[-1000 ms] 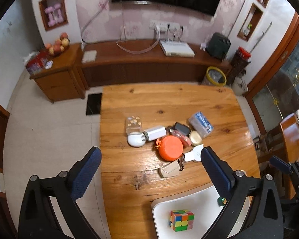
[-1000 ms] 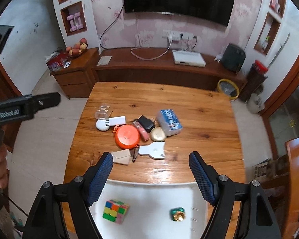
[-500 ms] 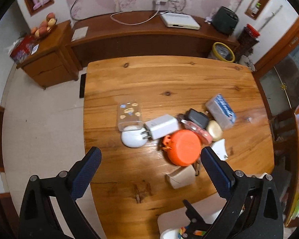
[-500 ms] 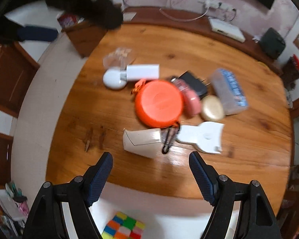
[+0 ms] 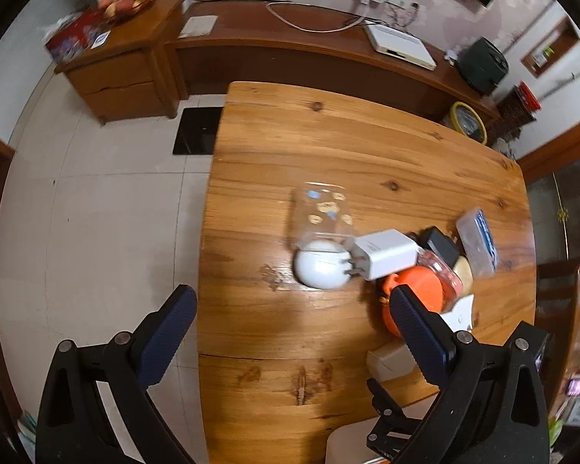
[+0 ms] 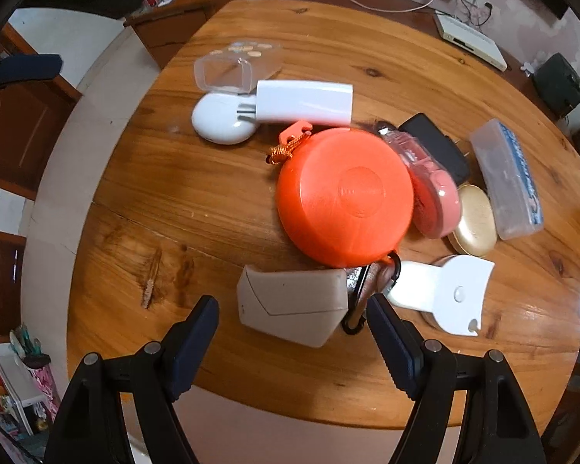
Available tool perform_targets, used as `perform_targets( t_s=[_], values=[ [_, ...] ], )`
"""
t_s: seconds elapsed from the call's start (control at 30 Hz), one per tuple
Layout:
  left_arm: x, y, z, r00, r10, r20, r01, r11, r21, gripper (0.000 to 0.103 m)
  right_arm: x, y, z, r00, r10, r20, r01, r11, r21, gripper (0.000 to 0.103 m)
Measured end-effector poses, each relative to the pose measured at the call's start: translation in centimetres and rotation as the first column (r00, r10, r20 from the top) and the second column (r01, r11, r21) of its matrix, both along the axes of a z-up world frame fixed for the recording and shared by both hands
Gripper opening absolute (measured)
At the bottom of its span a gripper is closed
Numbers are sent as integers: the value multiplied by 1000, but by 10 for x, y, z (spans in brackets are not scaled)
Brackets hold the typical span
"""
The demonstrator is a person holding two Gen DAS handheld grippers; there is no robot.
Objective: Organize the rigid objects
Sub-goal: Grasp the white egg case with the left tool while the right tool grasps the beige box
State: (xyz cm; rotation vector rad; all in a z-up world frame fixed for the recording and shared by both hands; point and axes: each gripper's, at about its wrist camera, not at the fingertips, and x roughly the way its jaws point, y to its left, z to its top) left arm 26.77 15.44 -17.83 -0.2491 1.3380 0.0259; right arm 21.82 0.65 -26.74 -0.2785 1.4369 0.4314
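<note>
The wooden table [image 6: 220, 201] carries a cluster: nearest, a beige case [image 6: 294, 305], then an orange round case [image 6: 344, 201], then a white charger [image 6: 305, 102]. Beyond stands a low wooden cabinet [image 5: 290, 54]. The right claw [image 6: 292, 342] points down, apart and empty, just short of the beige case. The left claw [image 5: 290, 328] hangs apart above bare wood.

wooden bench [image 6: 212, 201]: we see lying on it a clear case [image 6: 232, 67], a white pebble-shaped case [image 6: 220, 120], a white charger [image 6: 305, 102], an orange round case [image 6: 344, 201], a pink case [image 6: 433, 197], a black adapter [image 6: 437, 143], a gold tin [image 6: 475, 220], a clear blue-printed box [image 6: 510, 178], a beige pouch [image 6: 294, 305] and a white scraper [image 6: 444, 290].
</note>
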Motion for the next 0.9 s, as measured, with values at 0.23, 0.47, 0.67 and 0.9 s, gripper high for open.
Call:
perform_targets(
  t_s=[0.23,0.47,0.67,0.9],
  values=[
    [2,6,-13,1000,4,-20,-3,999,48,100,7,4,-17,999,7,-53,-9,999,-40,62],
    [-6,-17,-40,983,-175,-46,180,973,142,100,3,-8,-11,999,-17,-50,17,1000,9,62],
    [-7,-37,-66,968,-251,-9,248,950,192,100,-4,-29,8,998,-61,-30,63,995,79,62],
    [7,-38,-94,979,-204,-21,205,971,126,100,-7,-54,31,993,-119,-26,122,981,152,62]
  ],
)
